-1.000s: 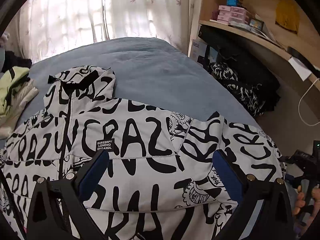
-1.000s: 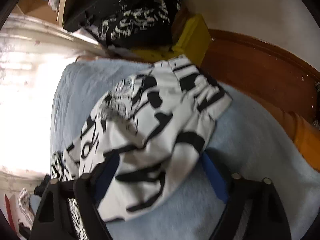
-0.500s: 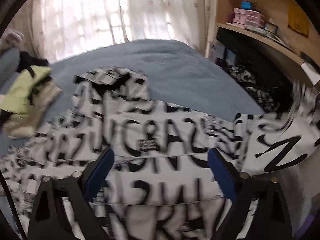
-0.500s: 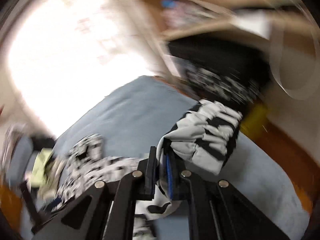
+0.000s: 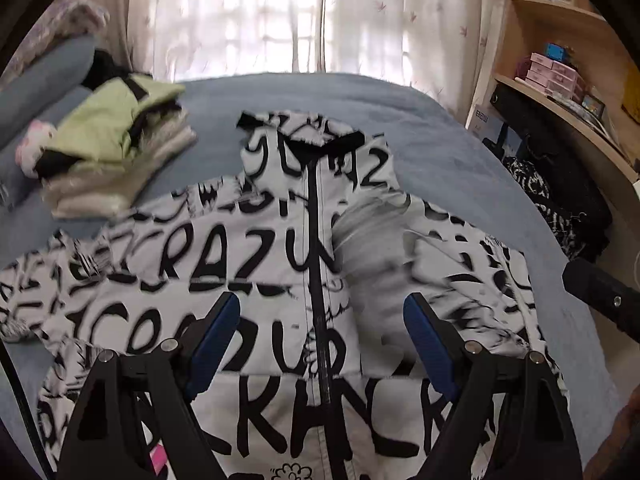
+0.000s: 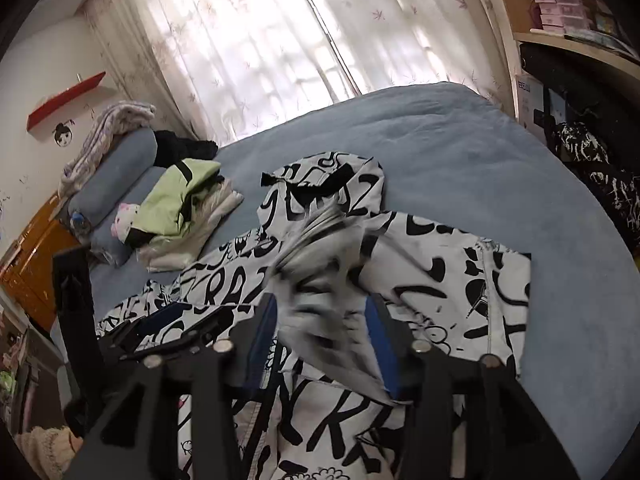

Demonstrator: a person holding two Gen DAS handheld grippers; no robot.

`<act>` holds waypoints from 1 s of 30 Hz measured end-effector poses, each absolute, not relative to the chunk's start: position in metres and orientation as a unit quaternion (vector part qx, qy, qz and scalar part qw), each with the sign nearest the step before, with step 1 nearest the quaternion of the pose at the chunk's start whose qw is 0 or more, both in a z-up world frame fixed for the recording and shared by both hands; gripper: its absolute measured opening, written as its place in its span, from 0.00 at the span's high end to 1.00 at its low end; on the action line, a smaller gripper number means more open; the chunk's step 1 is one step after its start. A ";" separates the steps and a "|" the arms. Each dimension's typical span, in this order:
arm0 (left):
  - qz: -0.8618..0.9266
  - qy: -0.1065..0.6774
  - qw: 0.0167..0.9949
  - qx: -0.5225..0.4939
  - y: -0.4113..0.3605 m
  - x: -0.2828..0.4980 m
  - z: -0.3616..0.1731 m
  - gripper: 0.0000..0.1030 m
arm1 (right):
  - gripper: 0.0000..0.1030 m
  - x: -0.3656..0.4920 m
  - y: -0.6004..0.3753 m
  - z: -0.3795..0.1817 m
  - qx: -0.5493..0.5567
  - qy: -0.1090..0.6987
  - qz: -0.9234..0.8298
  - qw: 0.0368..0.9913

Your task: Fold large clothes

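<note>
A white jacket (image 5: 256,264) printed with black lettering, "CRAZ" legible across its chest, lies front-up on a blue bed (image 5: 420,132). A blurred sleeve (image 6: 324,280) falls between the right gripper (image 6: 324,344) fingers, which have just been opening. The left gripper (image 5: 320,344), angled downward above the zipper, has its fingers apart, lately narrowing, holding nothing. Folded clothes (image 5: 108,160) sit near the pillows.

Black-lettered white jacket (image 5: 256,264) flat on blue bed (image 5: 440,152); left tool (image 5: 320,336) wide above its zip.
</note>
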State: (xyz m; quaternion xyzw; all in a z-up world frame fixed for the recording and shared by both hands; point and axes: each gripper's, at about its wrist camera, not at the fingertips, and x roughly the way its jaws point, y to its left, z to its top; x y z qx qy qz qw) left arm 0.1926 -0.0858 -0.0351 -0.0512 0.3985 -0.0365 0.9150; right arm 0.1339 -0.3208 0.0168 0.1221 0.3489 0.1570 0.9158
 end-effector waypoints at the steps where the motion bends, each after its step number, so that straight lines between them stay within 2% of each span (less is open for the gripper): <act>1: -0.051 0.409 0.909 -0.067 -0.082 0.195 -0.041 0.20 | 0.54 0.136 -0.322 0.013 0.125 0.353 0.151 0.915; 5: -0.083 0.430 0.894 -0.100 -0.077 0.195 -0.061 0.20 | 0.54 0.139 -0.336 -0.005 0.145 0.374 0.128 0.907; 15: -0.076 0.452 0.883 -0.100 -0.048 0.220 -0.097 0.19 | 0.54 0.137 -0.374 -0.058 0.162 0.437 0.078 0.882; 20: -0.072 0.485 0.861 -0.138 -0.017 0.249 -0.117 0.18 | 0.51 0.126 -0.396 -0.074 0.136 0.465 0.061 0.873; 22: -0.062 0.502 0.851 -0.144 -0.009 0.263 -0.126 0.18 | 0.46 0.119 -0.404 -0.078 0.114 0.474 0.056 0.871; 30: -0.061 0.538 0.833 -0.116 -0.009 0.299 -0.152 0.18 | 0.45 0.102 -0.415 -0.090 0.042 0.499 0.052 0.864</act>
